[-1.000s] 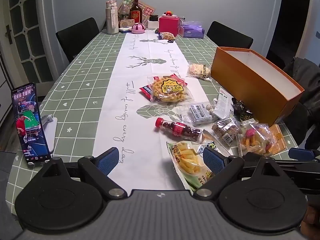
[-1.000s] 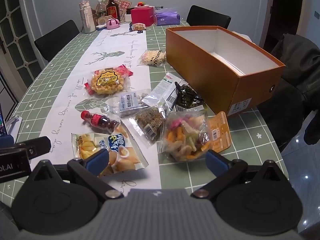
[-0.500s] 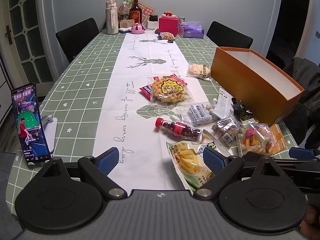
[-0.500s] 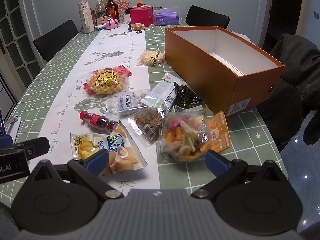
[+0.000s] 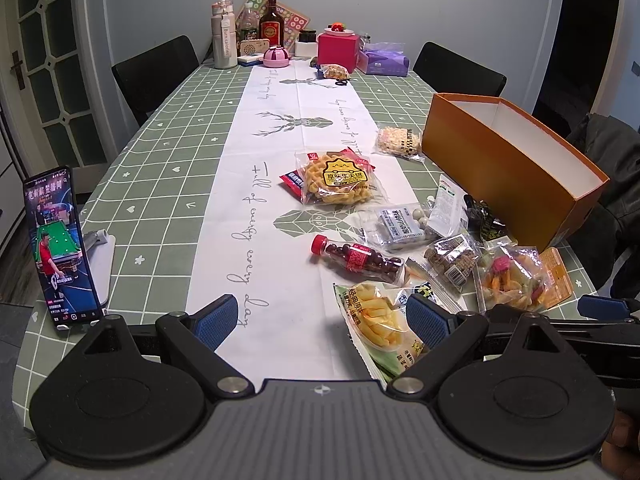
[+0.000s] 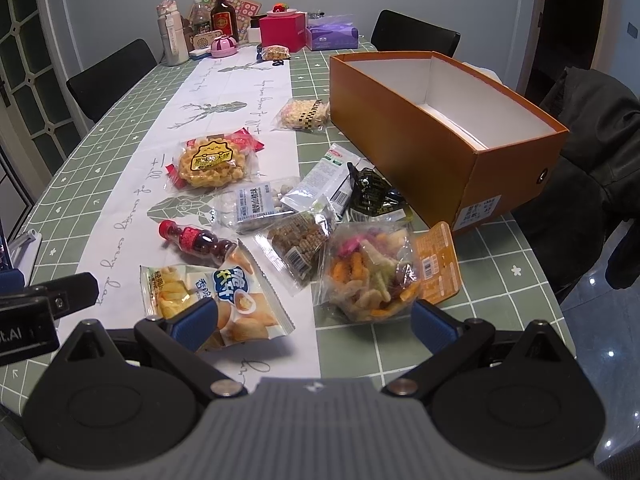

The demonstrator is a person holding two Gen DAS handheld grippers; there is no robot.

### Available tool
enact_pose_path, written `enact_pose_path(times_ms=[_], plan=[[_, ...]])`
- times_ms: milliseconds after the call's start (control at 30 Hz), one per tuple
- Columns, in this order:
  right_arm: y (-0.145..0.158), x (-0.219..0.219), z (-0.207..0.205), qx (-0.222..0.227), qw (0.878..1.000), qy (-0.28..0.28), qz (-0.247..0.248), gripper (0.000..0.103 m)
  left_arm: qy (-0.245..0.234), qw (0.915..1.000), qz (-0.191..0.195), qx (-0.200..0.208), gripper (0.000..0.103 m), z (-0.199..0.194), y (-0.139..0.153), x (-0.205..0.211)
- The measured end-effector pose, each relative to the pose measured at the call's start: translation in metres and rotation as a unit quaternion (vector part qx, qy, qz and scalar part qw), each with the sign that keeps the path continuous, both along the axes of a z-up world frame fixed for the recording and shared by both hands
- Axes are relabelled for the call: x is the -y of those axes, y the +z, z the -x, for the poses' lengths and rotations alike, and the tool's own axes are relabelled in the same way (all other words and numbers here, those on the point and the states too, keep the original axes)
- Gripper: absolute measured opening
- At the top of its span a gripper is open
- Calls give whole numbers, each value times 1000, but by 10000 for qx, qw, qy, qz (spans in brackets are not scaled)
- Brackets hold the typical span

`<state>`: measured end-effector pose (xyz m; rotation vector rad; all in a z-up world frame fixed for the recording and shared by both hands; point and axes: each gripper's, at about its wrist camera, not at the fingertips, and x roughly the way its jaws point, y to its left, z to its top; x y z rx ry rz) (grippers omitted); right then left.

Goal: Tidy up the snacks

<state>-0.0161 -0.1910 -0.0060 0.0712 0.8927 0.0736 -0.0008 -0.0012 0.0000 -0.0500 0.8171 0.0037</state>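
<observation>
Several snack packs lie on the table beside an open, empty orange box point(image 5: 516, 164) point(image 6: 440, 132). Nearest me are a chips bag point(image 5: 376, 320) point(image 6: 224, 300), a bag of mixed coloured crisps point(image 6: 372, 276) point(image 5: 512, 280), a small red-capped bottle point(image 5: 356, 258) point(image 6: 196, 242), a yellow waffle snack pack point(image 5: 336, 178) point(image 6: 210, 164) and a popcorn pack point(image 5: 400, 140) point(image 6: 304, 114). My left gripper point(image 5: 320, 324) is open and empty above the near table edge. My right gripper point(image 6: 314, 320) is open and empty, just short of the chips bag and the crisps.
A phone on a stand point(image 5: 60, 248) plays at the near left. Bottles, a pink box point(image 5: 338, 50) and a tissue pack point(image 5: 384, 62) stand at the far end. Black chairs ring the table; a dark jacket point(image 6: 592, 140) hangs at the right.
The right gripper has eased forward and slightly left toward the snacks. The left gripper has barely moved. Both stay open and empty.
</observation>
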Motion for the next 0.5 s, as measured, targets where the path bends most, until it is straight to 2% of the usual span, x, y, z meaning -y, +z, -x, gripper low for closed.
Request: enact_pose_path(times_ms=[500], plan=[[-1,0,0,-6,10000,-9,9,100,-6,10000,-8,-1,103,0,0,1]])
